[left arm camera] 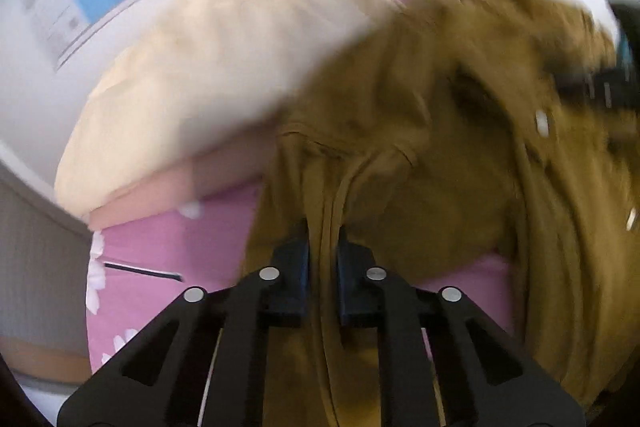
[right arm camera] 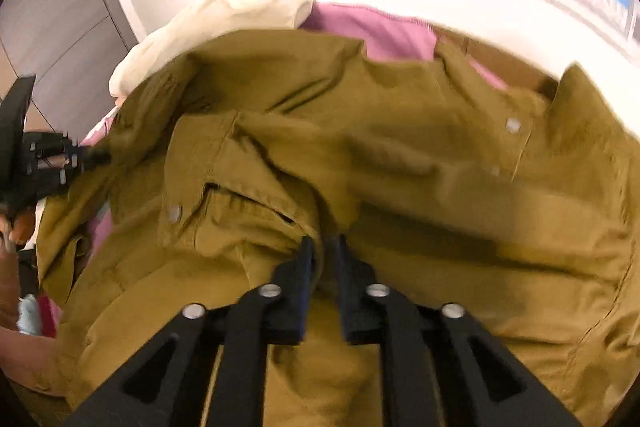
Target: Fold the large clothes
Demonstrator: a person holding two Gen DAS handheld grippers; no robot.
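Two claws, left (left arm camera: pixel 323 243) and right (right arm camera: pixel 325 251), each pinch my rumpled shirt (right arm camera: pixel 360 163); no fold made yet.

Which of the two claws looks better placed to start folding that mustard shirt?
Probably neither alone: the left gripper and right gripper are each clamped on the shirt, so both likely move together.

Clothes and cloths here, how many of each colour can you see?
Mustard-brown shirt: 1
Cream cloth: 1
Pink flowered sheet: 1
Total: 3
The left gripper and right gripper each pinch the shirt.
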